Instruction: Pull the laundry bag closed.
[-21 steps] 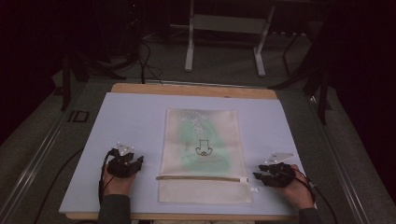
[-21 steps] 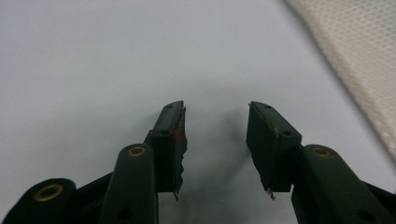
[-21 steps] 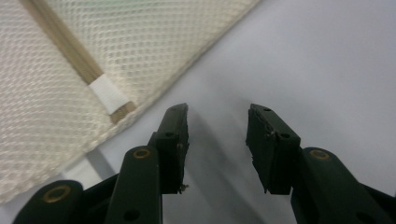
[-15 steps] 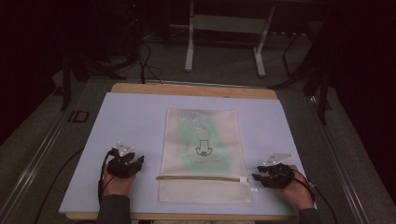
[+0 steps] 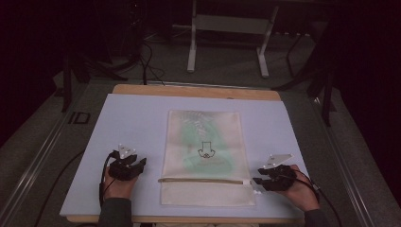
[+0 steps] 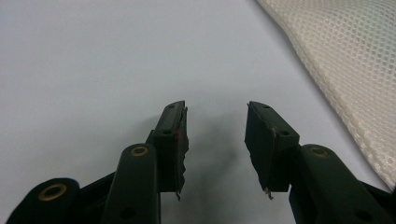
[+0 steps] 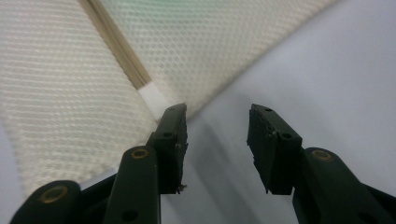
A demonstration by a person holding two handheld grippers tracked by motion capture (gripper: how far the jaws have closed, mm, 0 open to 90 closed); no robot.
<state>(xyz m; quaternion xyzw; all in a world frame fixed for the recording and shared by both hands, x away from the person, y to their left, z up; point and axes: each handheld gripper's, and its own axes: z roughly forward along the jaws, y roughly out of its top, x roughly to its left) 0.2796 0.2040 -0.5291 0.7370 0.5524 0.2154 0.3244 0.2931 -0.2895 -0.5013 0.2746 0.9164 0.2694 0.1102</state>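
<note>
— What has changed for us since a moment ago?
— Hardly anything: the mesh bag (image 5: 206, 158) lies flat on the surface (image 5: 137, 123), between both grippers.
— Our fingers?
— Wide and empty; the right gripper (image 7: 217, 116) sits by the zipper's (image 7: 119, 51) end, the left gripper (image 6: 216, 116) beside the bag.

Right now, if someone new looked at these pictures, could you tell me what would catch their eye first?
First, the cream mesh zip bag with a green item inside, lying flat mid-way across the pale blue table mat. Next, the two hand-held black grippers flanking it: the left gripper open over bare mat, the right gripper open at the bag's edge, by the white end of the tan zipper.
</note>
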